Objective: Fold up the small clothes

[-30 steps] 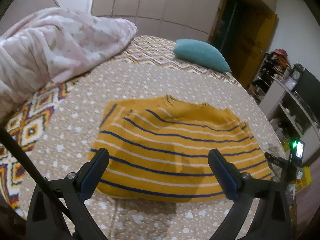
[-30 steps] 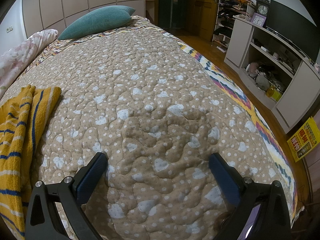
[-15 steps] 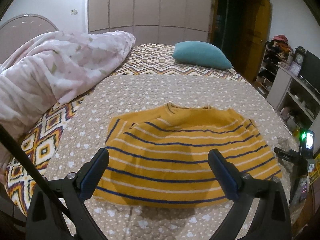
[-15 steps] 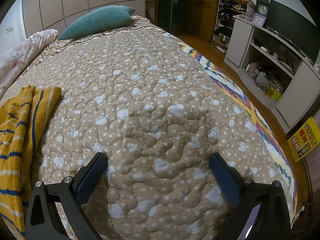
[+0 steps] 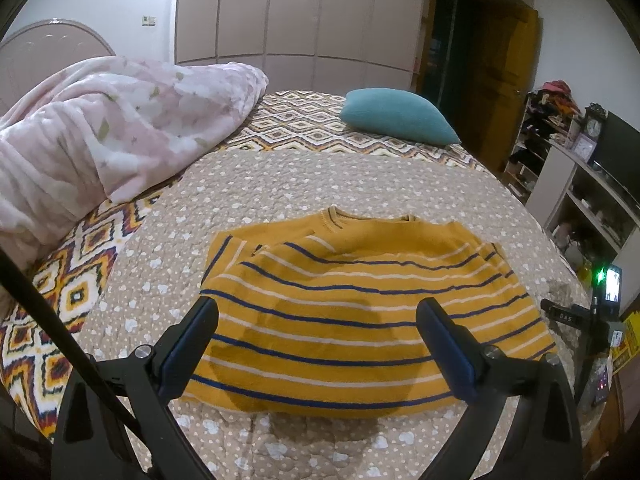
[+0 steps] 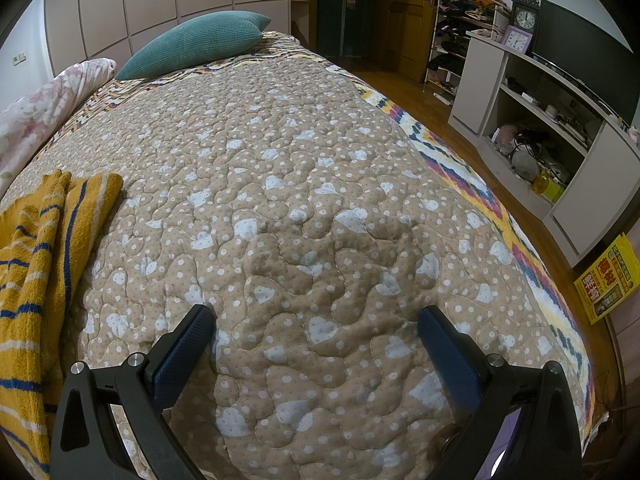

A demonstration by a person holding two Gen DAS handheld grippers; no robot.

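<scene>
In the left wrist view we start at 9 o'clock w/ the pink floral blanket (image 5: pixel 100 128), bunched on the zigzag-patterned bedspread (image 5: pixel 52 304). Moving twd centre, the beige dotted quilt (image 5: pixel 312 184) covers the bed, and the yellow striped sweater (image 5: pixel 360 312) lies flat on it, neckline twd 12 o'clock, hem nearest us. Our left gripper (image 5: pixel 318 336) hangs over the hem w/ its jaws spread wide, nothing between them; its shadow falls on the lower part of the knit. At 1 o'clock a teal pillow (image 5: pixel 396 116) rests near the far edge of the bed. At 3 o'clock a small camera on a tripod (image 5: pixel 610 292) shows a green light. In the right wrist view the sweater (image 6: pixel 40 264) sits at 9 o'clock, only its rumpled edge in shot, well apart from our right gripper (image 6: pixel 316 340), which is also spread wide and empty over bare quilt (image 6: pixel 320 160). Teal pillow (image 6: pixel 196 44) at 11 o'clock; white shelf unit (image 6: pixel 540 120) w/ a clock (image 6: pixel 524 20) at 2 o'clock; a yellow box (image 6: pixel 608 280) stands on the floor at 3 o'clock.
</scene>
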